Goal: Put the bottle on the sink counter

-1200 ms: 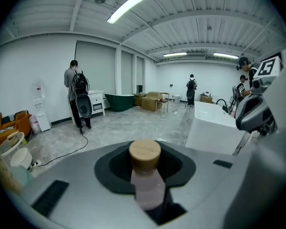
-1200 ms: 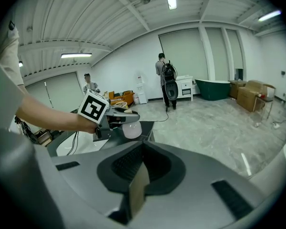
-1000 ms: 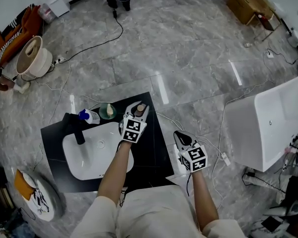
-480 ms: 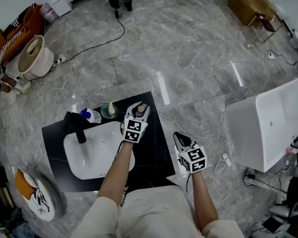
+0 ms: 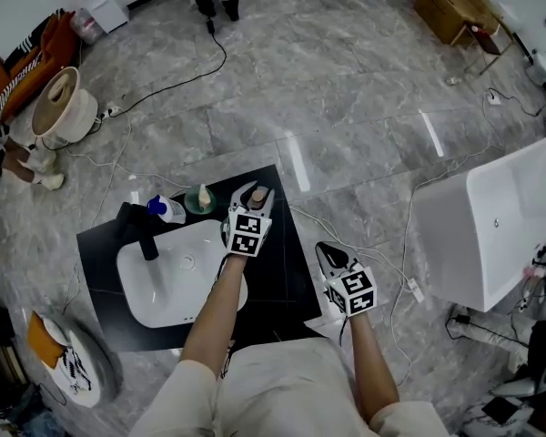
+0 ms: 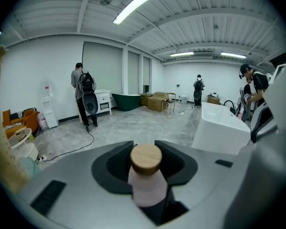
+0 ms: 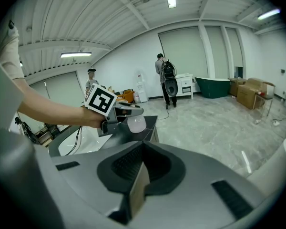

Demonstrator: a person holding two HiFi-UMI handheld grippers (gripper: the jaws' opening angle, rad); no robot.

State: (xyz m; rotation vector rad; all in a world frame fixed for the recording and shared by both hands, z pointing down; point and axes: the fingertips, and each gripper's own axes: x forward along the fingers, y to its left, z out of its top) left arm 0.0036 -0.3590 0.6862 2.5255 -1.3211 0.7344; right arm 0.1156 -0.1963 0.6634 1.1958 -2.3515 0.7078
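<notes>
A pale pink bottle with a wooden cap stands upright on the black sink counter, at its far right corner. My left gripper reaches around the bottle. Its jaws have just been opening, and the bottle stands between them with the pads off it. The right gripper view shows the bottle resting on the counter top under the left gripper. My right gripper hangs beside the counter's right edge, shut with nothing in it.
A white basin is set in the counter, with a black faucet, a blue-capped spray bottle and a green dish behind it. A white bathtub stands at the right. Cables cross the floor.
Both hands stay where they were. The left fingers look slightly wider apart around the bottle.
</notes>
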